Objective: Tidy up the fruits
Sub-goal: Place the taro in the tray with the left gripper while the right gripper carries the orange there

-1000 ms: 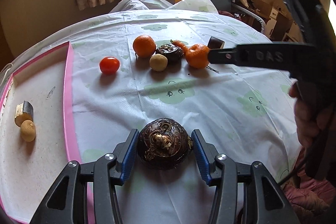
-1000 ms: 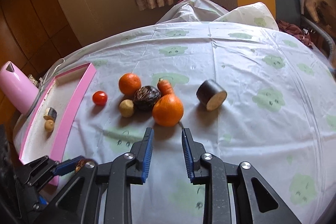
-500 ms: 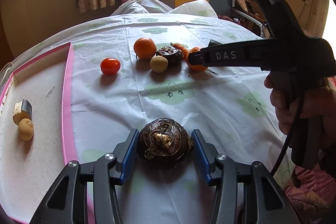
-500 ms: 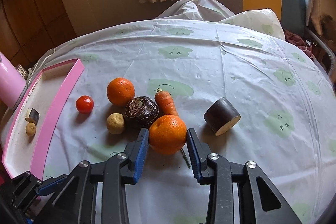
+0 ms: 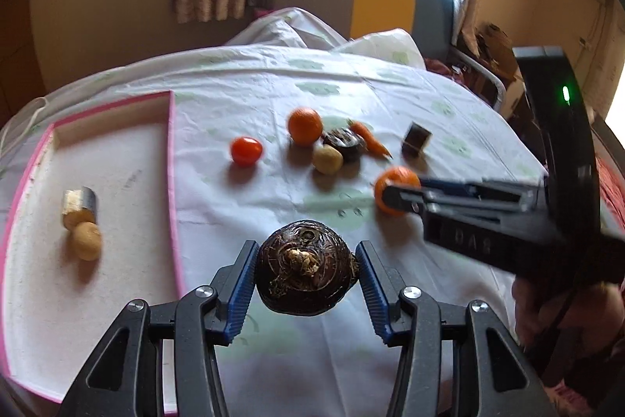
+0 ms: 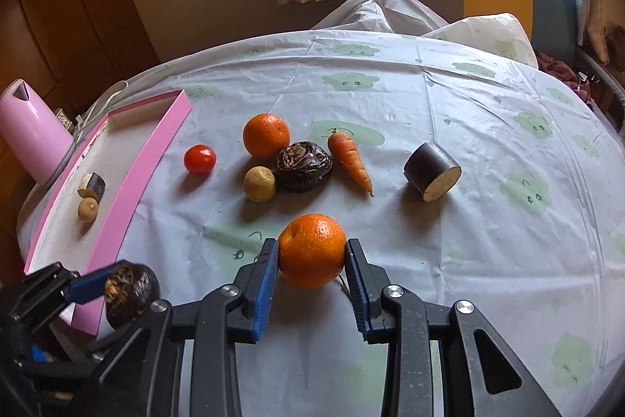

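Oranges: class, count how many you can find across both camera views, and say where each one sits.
2. One orange is gripped between the right tongs, above the tablecloth. The other orange rests on the cloth behind the dark round fruit, right of the tomato. None looks hidden.

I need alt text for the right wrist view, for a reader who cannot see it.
The right gripper holds an orange above the clothed table. Behind lie another orange, a tomato, a carrot and more produce; a pink tray sits left.
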Demonstrator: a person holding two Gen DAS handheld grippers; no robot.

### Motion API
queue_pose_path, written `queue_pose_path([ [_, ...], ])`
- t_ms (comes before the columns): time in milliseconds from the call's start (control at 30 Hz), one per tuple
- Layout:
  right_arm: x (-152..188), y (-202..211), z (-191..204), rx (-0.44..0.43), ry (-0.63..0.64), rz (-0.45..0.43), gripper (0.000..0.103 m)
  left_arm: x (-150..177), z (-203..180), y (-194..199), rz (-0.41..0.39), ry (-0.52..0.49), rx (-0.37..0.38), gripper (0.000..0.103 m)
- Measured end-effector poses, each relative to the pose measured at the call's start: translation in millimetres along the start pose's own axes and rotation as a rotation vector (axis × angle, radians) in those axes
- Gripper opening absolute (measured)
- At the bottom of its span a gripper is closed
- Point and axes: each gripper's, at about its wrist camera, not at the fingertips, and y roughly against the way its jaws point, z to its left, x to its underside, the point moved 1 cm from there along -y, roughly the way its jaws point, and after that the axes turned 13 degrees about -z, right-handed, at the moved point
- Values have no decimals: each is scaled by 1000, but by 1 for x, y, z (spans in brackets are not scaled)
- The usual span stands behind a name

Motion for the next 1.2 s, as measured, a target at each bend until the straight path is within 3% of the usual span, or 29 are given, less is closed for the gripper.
queue_pose_path([
  [333,3,10,32,-77,29,-4,34,-25,71,17,-45,159,-180,51],
  [700,-6,19,105,-275,115,-5,34,-50,158,15,-67,240,-389,51],
  [833,-9,19,139,-368,166,10,34,-54,176,11,-58,259,-436,52],
  [967,-11,16,165,-407,217,15,34,-53,182,13,-52,276,-447,52],
  [1200,-15,-6,184,-402,235,42,34,-49,179,19,-53,265,-446,54],
])
